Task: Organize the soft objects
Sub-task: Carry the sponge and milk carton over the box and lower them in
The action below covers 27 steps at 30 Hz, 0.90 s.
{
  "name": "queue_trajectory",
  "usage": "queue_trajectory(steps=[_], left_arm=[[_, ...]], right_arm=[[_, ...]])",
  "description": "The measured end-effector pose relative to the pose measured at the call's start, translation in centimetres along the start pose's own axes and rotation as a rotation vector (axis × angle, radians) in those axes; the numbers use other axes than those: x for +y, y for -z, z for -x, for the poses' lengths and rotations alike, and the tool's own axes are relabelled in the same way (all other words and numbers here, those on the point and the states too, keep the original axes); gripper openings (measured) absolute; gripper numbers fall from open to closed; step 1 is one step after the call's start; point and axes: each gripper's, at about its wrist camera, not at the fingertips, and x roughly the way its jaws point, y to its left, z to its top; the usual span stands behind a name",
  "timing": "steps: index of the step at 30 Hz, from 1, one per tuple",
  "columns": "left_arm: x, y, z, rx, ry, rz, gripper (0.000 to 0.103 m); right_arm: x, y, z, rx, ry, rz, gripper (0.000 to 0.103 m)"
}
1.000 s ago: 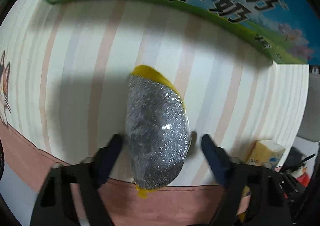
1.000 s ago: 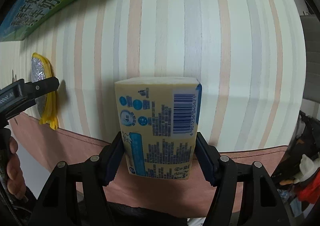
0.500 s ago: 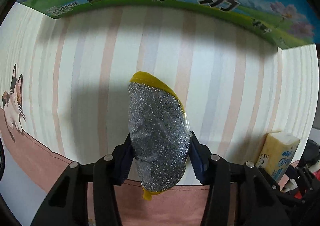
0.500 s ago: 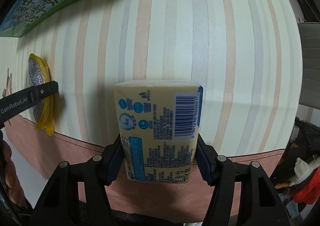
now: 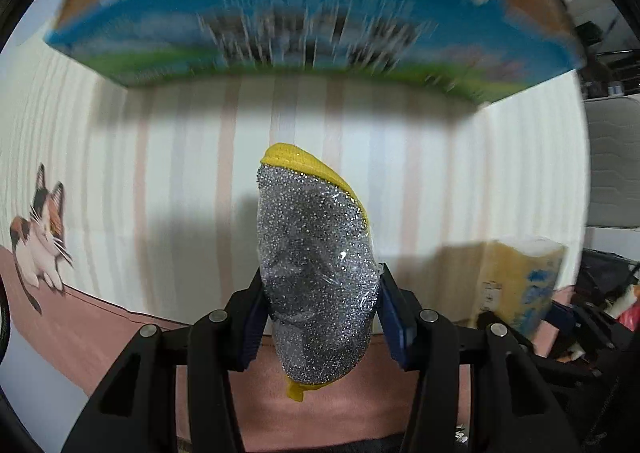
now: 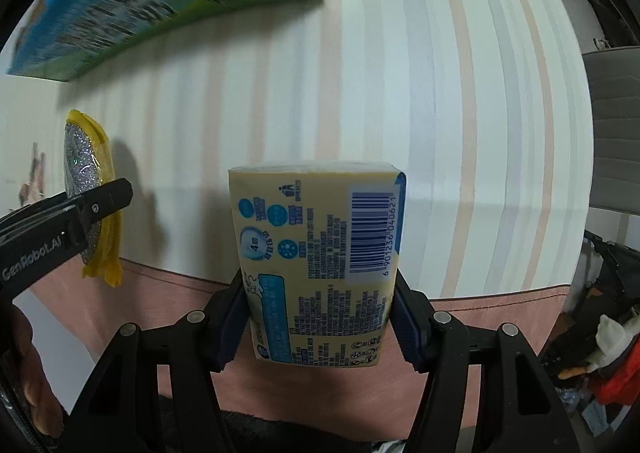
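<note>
Left wrist: left gripper (image 5: 320, 317) clamps silver-yellow scouring sponge (image 5: 316, 273), clear of striped tablecloth (image 5: 180, 173). Right gripper (image 6: 320, 317) squeezes tissue pack (image 6: 316, 265) mid-body, likely bound for open carton (image 5: 304, 41).

2 wrist cams down, shared tablecloth (image 5: 400, 173)

Below me a table under a striped cloth (image 5: 168, 189), pale with pink and grey-blue stripes, a dusty-pink border (image 6: 180, 293) along the near edge. Cat print (image 5: 38, 229) on the cloth at left. A blue-green printed carton (image 5: 304, 33) sits on the far side, blurred. Both things I hold hang clear above it.
</note>
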Motion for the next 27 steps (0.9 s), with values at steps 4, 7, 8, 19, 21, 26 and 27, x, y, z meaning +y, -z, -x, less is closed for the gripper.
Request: queue_trajectory(steps=[4,7,8,19,21,26,27], left_arm=[[1.6,-1.5,5.8,-0.091,0.048,-0.03,0.047],[3.1,-3.6,10.0,-0.137,0.063,-0.046,0.047],[3.7,-4.6,11.3,-0.152,0.058,-0.054,0.047],[10.1,-19.9,9.9,0.028,0.055,-0.003,0.047],[10.6,-21.8,8.5,0.078,0.05,-0.004,0.047],[10.9,-24.8,5.2,0.172,0.009,-0.003,0.047],[10.7,-25.0,4.5,0.187,0.0,-0.015,0.047]], right_arm=[[1.3,-0.5,4.2,-0.058,-0.085,0.003,0.065],[3.0,-1.8,8.4,-0.127,-0.162,0.015,0.065],[3.9,-2.6,10.2,-0.157,-0.185,0.027,0.065],[12.6,-14.3,14.1,-0.262,-0.254,0.045,0.065],[13.1,-16.6,12.2,-0.226,-0.25,0.032,0.065],[14.7,-19.2,7.3,-0.133,-0.265,0.006,0.065],[14.9,-19.4,6.6,-0.114,-0.263,0.007,0.065]])
